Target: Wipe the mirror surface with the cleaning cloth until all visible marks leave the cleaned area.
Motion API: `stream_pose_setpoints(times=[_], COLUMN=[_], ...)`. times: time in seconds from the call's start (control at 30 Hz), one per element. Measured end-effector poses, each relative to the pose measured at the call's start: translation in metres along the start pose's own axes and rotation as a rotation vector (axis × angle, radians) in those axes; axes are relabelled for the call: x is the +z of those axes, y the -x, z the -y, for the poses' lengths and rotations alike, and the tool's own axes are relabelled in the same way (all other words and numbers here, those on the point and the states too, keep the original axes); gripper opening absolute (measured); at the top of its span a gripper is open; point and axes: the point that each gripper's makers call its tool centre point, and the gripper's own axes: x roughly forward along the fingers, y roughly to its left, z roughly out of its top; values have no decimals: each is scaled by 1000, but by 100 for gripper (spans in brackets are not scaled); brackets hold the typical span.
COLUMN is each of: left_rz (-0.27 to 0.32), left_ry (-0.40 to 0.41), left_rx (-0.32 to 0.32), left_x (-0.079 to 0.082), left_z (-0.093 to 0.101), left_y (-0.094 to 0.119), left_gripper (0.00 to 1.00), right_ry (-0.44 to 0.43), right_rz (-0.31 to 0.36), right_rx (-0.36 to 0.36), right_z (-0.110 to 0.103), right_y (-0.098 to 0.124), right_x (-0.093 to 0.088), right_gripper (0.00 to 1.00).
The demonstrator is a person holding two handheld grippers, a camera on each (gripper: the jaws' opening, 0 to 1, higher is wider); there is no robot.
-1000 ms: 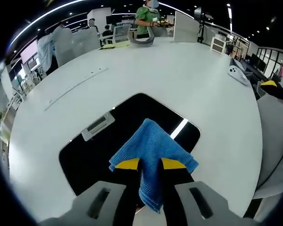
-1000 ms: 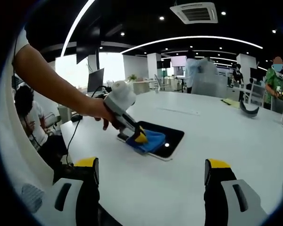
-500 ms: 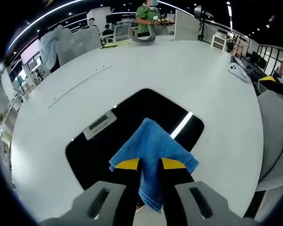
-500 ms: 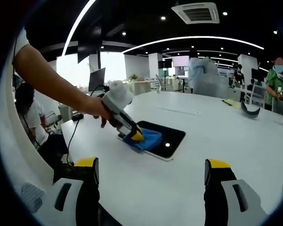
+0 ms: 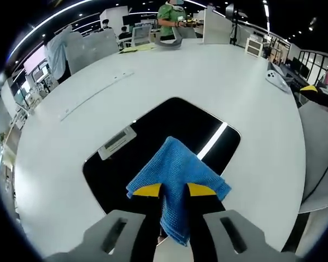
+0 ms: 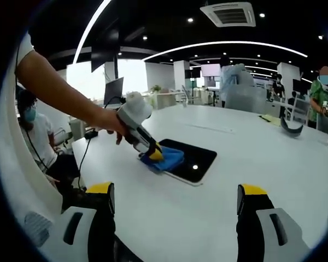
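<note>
Since a second ago the left gripper (image 6: 153,153) has dragged the blue cloth (image 5: 177,183) back toward the near end of the mirror (image 5: 169,136), which lies flat on the white table (image 5: 218,82). The wiping step looks underway, and the next stroke probably calls for pushing the cloth over the uncovered glass. The left jaws are clamped on the cloth, which presses on the mirror; the right gripper (image 6: 175,207) hangs well apart from the mirror, jaws wide and empty.

Count — one mirror (image 5: 169,136), dark, flat on one white table (image 5: 229,82). One blue cleaning cloth (image 5: 177,174). Two grippers: left gripper (image 5: 174,190) and right gripper (image 6: 175,199). On the far table edge — one grey curved headset-like item (image 6: 290,126). One ceiling air vent (image 6: 228,13).
</note>
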Motion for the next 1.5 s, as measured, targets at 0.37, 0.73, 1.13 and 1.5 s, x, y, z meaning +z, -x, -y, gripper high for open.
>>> stream_pose_setpoints(times=[0.37,0.73,1.13,1.5], left_rz=[-2,-20,-17,-15], left_ry=[1,8,20,40], left_rx=[-1,1,-4,-4], left_x=[-2,0,4,8], left_z=[-3,-7,-15,-21], left_y=[2,0,-3,-7], left_gripper=[15,13,10,9], right_ry=[10,9,-2,-5], right_rz=[-5,-14,-31,-32], right_rx=[6,7,5,7], right_z=[0,0,4,5], right_y=[-3,-6,-12,-18], right_x=[3,2,-3,-1], right_gripper=[93,93,92,92])
